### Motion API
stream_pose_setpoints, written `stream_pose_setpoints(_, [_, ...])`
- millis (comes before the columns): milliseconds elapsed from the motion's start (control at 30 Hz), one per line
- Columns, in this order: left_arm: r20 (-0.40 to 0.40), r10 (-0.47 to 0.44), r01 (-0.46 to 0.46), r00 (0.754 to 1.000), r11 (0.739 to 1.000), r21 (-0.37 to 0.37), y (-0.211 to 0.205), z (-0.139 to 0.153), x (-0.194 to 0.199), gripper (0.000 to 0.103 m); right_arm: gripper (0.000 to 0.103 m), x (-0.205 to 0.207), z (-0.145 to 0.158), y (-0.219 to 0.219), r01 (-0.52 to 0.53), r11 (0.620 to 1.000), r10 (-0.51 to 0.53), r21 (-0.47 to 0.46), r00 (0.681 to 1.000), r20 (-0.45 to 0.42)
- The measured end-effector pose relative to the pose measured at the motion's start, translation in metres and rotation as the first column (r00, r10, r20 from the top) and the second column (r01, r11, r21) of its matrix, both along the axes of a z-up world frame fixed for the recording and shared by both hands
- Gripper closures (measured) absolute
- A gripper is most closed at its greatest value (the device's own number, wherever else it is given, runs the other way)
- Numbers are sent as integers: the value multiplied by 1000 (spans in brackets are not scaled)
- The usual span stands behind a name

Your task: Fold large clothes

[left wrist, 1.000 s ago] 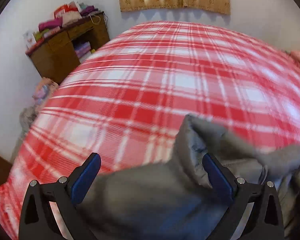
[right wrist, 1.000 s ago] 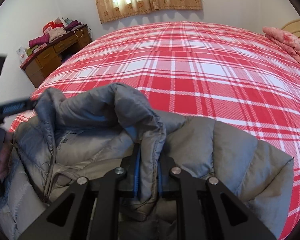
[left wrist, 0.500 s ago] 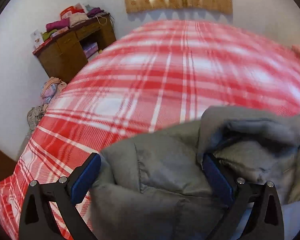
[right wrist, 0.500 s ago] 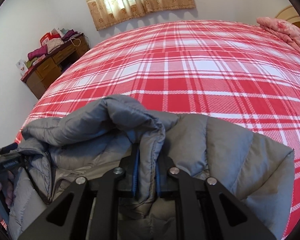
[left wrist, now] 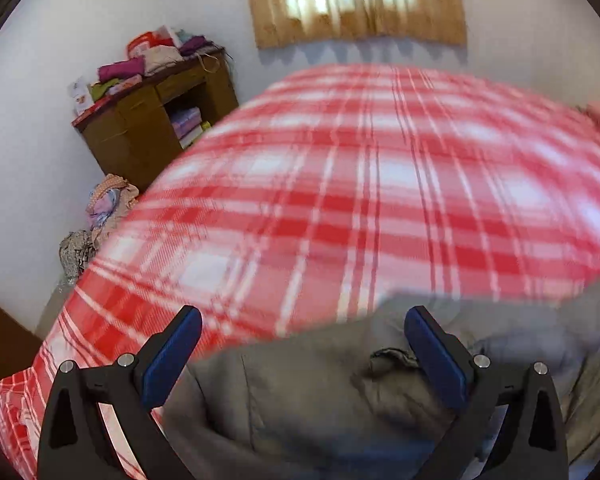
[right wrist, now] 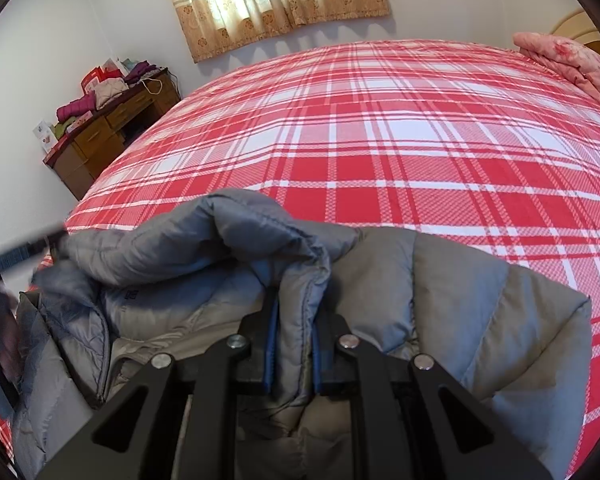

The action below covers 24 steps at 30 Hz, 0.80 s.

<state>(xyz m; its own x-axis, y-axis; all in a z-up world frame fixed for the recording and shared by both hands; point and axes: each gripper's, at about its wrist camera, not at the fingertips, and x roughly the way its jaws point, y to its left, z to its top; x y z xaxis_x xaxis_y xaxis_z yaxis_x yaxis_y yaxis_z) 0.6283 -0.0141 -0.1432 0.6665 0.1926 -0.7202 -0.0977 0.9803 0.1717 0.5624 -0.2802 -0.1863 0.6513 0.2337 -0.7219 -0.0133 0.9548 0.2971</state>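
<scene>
Presently, one grey down jacket [right wrist: 480, 320], quilted and puffy, lying bunched at the near edge of the bed [right wrist: 380, 140]; likely light, soft, slippery-shelled, springs back when pressed. Right claw [right wrist: 292, 344] clenched on a raised fold of its edge. Left claw [left wrist: 300, 356] spread wide above it, gripping nothing. Best taken at seams or hem, not the padded panels

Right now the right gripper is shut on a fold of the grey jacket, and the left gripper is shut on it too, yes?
Not quite. The right gripper is shut on a fold of the grey jacket, but the left gripper is open: the left wrist view shows its jaws wide apart over the jacket.
</scene>
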Motion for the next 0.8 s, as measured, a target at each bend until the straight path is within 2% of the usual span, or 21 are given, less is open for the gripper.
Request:
stream_pose_setpoints(133, [-8, -4, 4, 1000, 1000, -23, 5, -17, -14, 1, 88, -2, 2, -3, -2, 1000, 2, 10, 1000, 5])
stream_pose_setpoints(167, [-10, -6, 6, 1000, 1000, -14, 3, -19, -14, 1, 82, -5, 7, -5, 8, 1000, -9, 10, 1000, 19])
stream_pose_setpoints(267, [-15, -22, 22, 1000, 1000, 13, -1, -22, -15, 1, 53, -22, 27, -14, 78, 997, -78, 7, 996, 52])
stream_pose_setpoints(300, [-16, -26, 26, 1000, 1000, 14, -1, -23, -15, 1, 48, -27, 36, -16, 92, 996, -92, 3, 993, 68])
stream_pose_setpoints(400, [-19, -23, 23, 1000, 1000, 0, 3, -19, -15, 1, 48, -35, 69, -19, 116, 993, -113, -10, 986, 124])
stream_pose_setpoints(467, [21, -9, 9, 1000, 1000, -11, 3, -3, -20, 1, 48, -26, 83, -17, 108, 994, -107, 0, 986, 128])
stream_pose_setpoints(567, [98, -1, 9, 995, 996, -84, 2, 33, -23, 1, 48, -2, 98, -2, 75, 997, -70, -27, 986, 152])
stream_pose_setpoints(633, [133, -15, 33, 991, 991, -128, -5, 50, -21, 1, 48, 14, 101, 12, 40, 997, -30, -63, 988, 153])
stream_pose_setpoints(700, [143, -61, 83, 988, 985, -153, -22, 60, -14, 1, 57, 25, 94, 23, 0, 997, 9, -75, 992, 125])
stream_pose_setpoints(800, [134, -125, 148, 983, 972, -183, -44, 51, -7, 1, 62, 33, 73, 39, -45, 994, 52, -101, 996, 67])
